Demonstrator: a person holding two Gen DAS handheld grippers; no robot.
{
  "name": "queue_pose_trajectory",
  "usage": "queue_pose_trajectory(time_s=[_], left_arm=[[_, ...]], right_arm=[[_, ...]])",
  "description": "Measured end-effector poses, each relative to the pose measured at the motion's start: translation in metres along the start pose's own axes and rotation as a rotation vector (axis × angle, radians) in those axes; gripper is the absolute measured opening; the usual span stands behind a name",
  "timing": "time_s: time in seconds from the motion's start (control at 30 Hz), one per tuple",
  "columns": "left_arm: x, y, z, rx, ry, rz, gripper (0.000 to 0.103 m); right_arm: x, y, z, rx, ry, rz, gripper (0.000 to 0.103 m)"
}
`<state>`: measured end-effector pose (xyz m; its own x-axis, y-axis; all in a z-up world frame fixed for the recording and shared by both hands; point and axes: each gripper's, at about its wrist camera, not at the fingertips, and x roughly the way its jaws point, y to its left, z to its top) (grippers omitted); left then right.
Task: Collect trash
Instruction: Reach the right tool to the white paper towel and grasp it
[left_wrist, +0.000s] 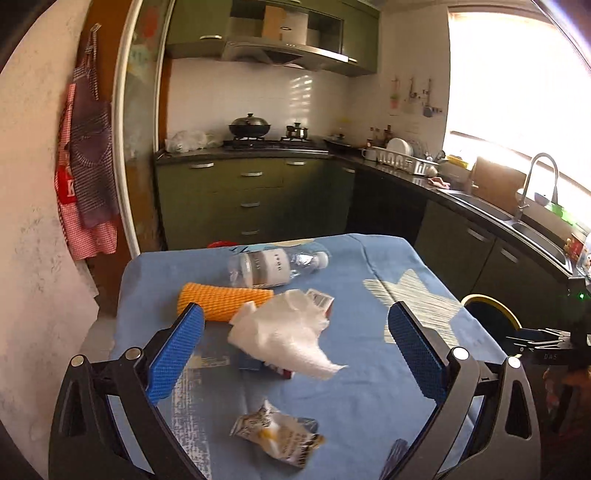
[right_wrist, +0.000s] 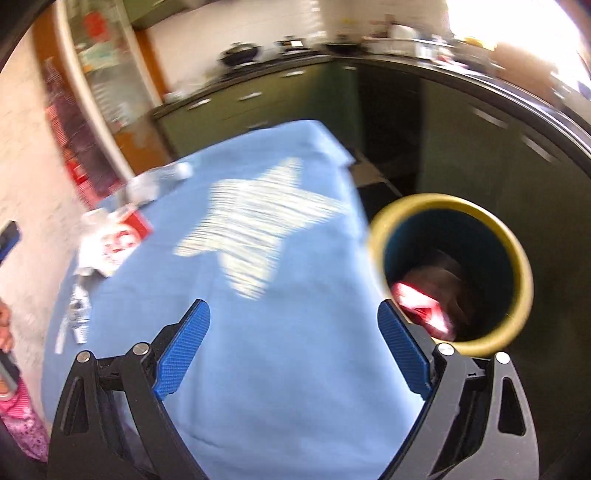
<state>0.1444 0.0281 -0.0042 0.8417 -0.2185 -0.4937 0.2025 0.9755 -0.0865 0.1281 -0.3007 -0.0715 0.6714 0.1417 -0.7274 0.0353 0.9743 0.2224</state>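
Observation:
In the left wrist view my left gripper (left_wrist: 295, 325) is open above the blue-clothed table (left_wrist: 369, 387). Between its fingers lies a crumpled white tissue (left_wrist: 288, 332) over a small carton. Behind are an orange foam net sleeve (left_wrist: 218, 301) and a clear plastic bottle (left_wrist: 273, 267) on its side. A crumpled snack wrapper (left_wrist: 280, 437) lies close in front. In the blurred right wrist view my right gripper (right_wrist: 293, 325) is open and empty over the table's right part, next to a yellow-rimmed bin (right_wrist: 450, 271) holding a red wrapper (right_wrist: 424, 310).
The bin's rim also shows beside the table's right edge in the left wrist view (left_wrist: 491, 306). Green kitchen cabinets (left_wrist: 251, 195), a stove and a sink counter (left_wrist: 517, 221) run behind and to the right. Aprons hang on the left wall (left_wrist: 85, 166).

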Motion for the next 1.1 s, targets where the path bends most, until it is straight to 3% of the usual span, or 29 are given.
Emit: queue_pose_trajectory(time_s=[0.13,0.4,0.47,0.6,0.67,0.83,1.0,1.1], left_arm=[[0.012,0.029,-0.018,-0.046,0.002,0.014,0.098],[0.046,0.042,-0.033,-0.09,-0.011,0.031,0.098],[0.049,0.045,-0.035,-0.097,-0.014,0.038,0.098],[0.049,0.051,-0.037,-0.094,-0.011,0.087,0.098],[0.048,0.055,-0.037,-0.101,-0.009,0.098,0.098],[0.04,0.074,-0.036,-0.153,-0.024,0.151,0.098],[0.037,0.085,-0.036,-0.201,-0.031,0.131,0.098],[0.039,0.085,-0.037,-0.195,-0.027,0.132,0.098]], right_arm=[[0.023,0.054,0.031,-0.111,-0.006,0.103,0.087],[0.072,0.154,0.106,-0.42,-0.018,0.213,0.087],[0.085,0.174,0.121,-0.468,0.018,0.256,0.087],[0.093,0.206,0.117,-0.547,0.061,0.411,0.087],[0.097,0.228,0.111,-0.619,0.058,0.444,0.08],[0.11,0.257,0.101,-0.719,0.09,0.449,0.077],[0.132,0.266,0.099,-0.731,0.141,0.422,0.077],[0.143,0.27,0.096,-0.729,0.174,0.417,0.062]])
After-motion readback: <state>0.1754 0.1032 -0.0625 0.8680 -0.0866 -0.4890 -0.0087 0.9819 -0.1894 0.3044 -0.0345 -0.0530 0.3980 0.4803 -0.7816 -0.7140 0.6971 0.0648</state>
